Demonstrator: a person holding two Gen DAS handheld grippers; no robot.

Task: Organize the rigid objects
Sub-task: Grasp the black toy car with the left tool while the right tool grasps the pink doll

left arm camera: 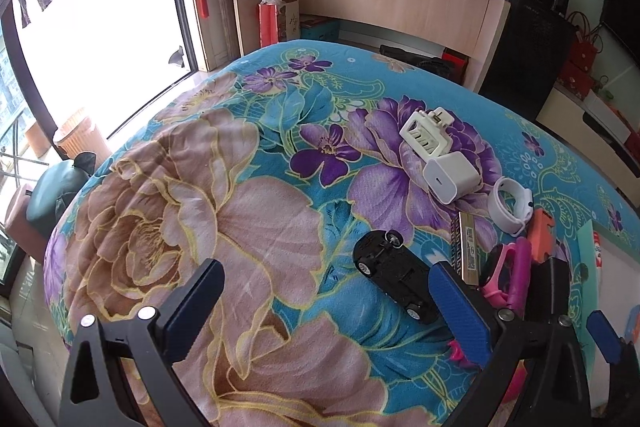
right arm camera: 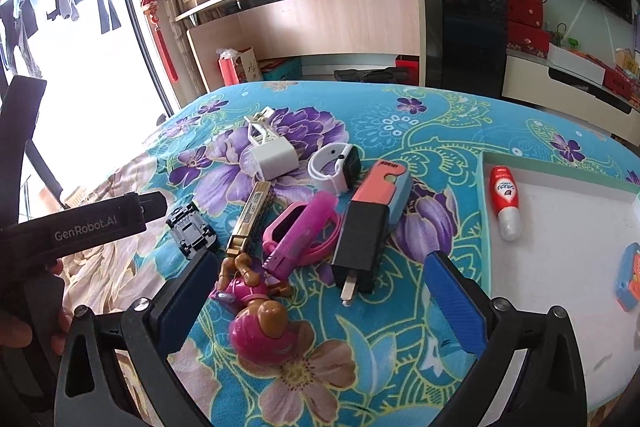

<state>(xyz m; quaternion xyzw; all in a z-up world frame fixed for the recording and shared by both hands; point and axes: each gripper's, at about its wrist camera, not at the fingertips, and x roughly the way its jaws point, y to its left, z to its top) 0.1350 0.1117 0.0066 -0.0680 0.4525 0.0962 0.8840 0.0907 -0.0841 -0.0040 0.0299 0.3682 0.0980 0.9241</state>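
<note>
1. Hovering with fingers spread and empty, left gripper (left arm camera: 326, 311) sits left of the black toy car (left arm camera: 394, 275).
2. Right gripper (right arm camera: 316, 301), likewise spread, straddles the pink doll (right arm camera: 258, 311) beside that car.

Soft fuzzy cloth bedspread (left arm camera: 248, 211), glossy white plastic charger (left arm camera: 452, 177), shiny black plastic toy car (left arm camera: 394, 273). The tray (right arm camera: 560, 267) looks smooth and matt, gripper pads (right arm camera: 456, 301) have a textured blue weave.

Black frames, ribbed blue jaws, seemingly silver screws.
</note>
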